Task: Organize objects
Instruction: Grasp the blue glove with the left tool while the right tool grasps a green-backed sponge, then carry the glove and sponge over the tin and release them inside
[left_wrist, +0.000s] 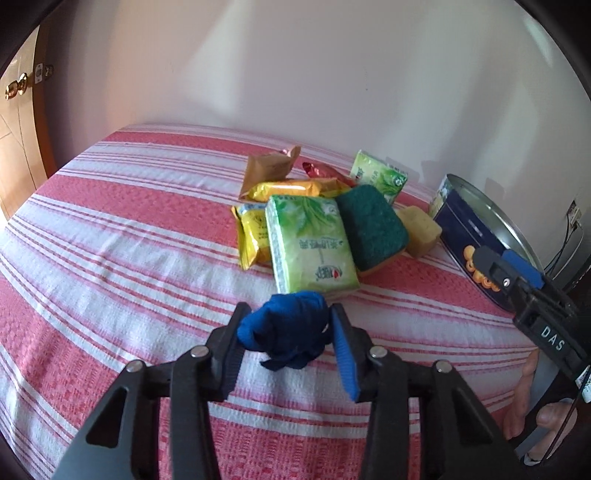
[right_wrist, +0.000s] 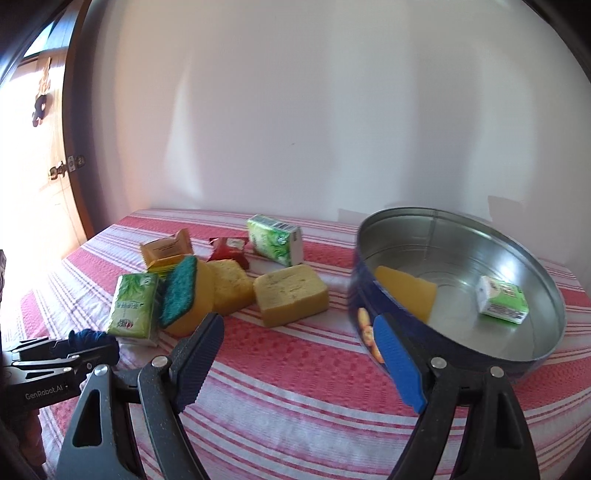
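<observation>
A bundled dark blue cloth (left_wrist: 291, 328) is clamped between the fingers of the left gripper (left_wrist: 286, 332), above the striped red and white cloth (left_wrist: 129, 240) that covers the table. The right gripper (right_wrist: 299, 354) is held wide apart with nothing between its fingers, just in front of the round blue tin (right_wrist: 461, 280). Inside the tin, a yellow wedge-shaped piece (right_wrist: 406, 291) and a small green tissue pack (right_wrist: 502, 301) are seen lying on the metal floor. To the left of the tin, a pile is gathered: a yellow sponge block (right_wrist: 291, 295) nearest the tin, a green-topped scouring sponge (right_wrist: 181, 291), a larger green tissue pack (right_wrist: 133, 306), another green pack (right_wrist: 275, 240) farther back, and several snack packets (left_wrist: 273, 173).
</observation>
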